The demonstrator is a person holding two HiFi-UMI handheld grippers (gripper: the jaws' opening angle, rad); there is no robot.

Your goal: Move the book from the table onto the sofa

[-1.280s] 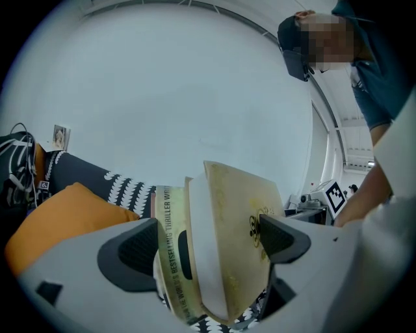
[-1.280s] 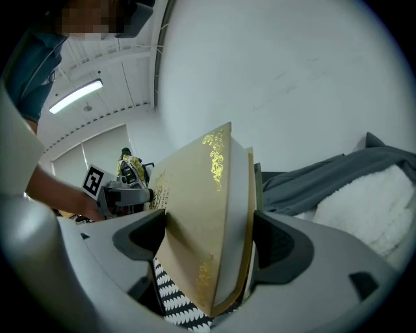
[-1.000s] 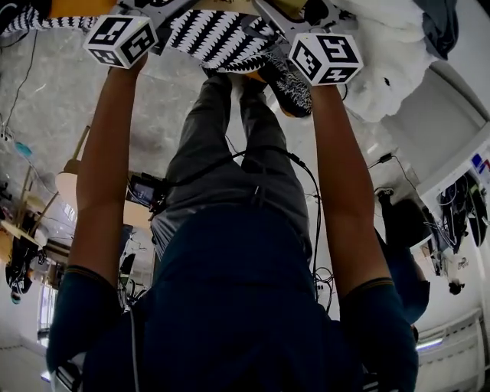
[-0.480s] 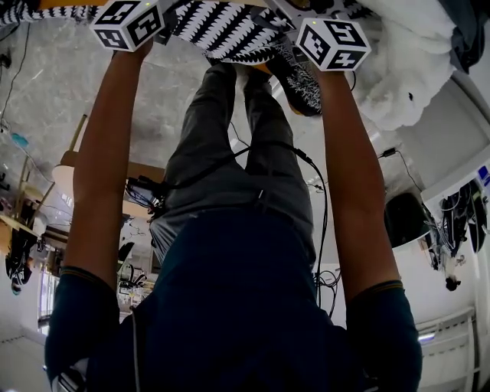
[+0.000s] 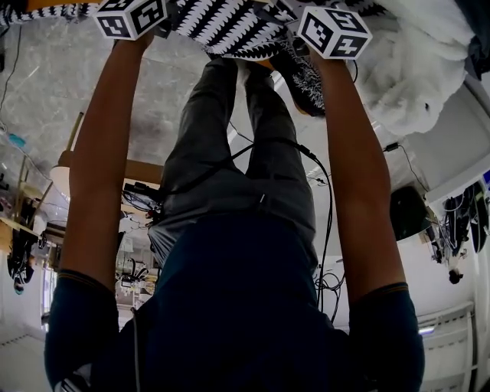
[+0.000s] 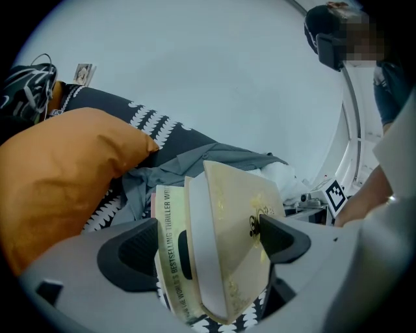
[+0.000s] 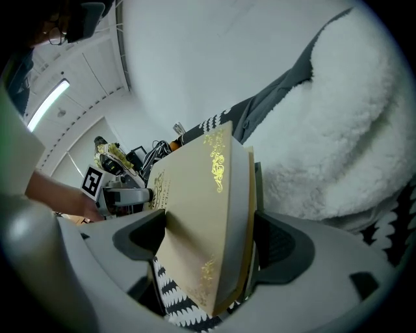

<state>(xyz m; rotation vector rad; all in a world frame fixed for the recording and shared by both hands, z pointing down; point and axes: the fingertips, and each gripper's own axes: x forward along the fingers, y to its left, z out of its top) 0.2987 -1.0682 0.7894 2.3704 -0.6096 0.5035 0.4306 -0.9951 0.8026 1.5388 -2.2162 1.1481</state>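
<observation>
The book (image 6: pixel 227 227) has a cream cover with gold ornament and a printed spine, and I hold it from both sides above the sofa. My left gripper (image 6: pixel 209 240) is shut on one end of it, a jaw on each cover. From the other end my right gripper (image 7: pixel 209 235) is shut on the same book (image 7: pixel 201 208). In the head view only the two marker cubes show, the left cube (image 5: pixel 132 15) and the right cube (image 5: pixel 333 32), at the top edge over the sofa's black-and-white patterned cover (image 5: pixel 222 27). The book itself is hidden there.
An orange cushion (image 6: pixel 58 169) lies on the sofa left of the book, with a crumpled grey cloth (image 6: pixel 201 162) behind it. A white fluffy blanket (image 7: pixel 338 130) fills the sofa's right side (image 5: pixel 413 69). The person's legs and a cable (image 5: pixel 321 199) hang below.
Both arms have stretched farther out over the sofa, and the marker cubes have slid toward the top edge of the head view. The grip on the book has not changed.
</observation>
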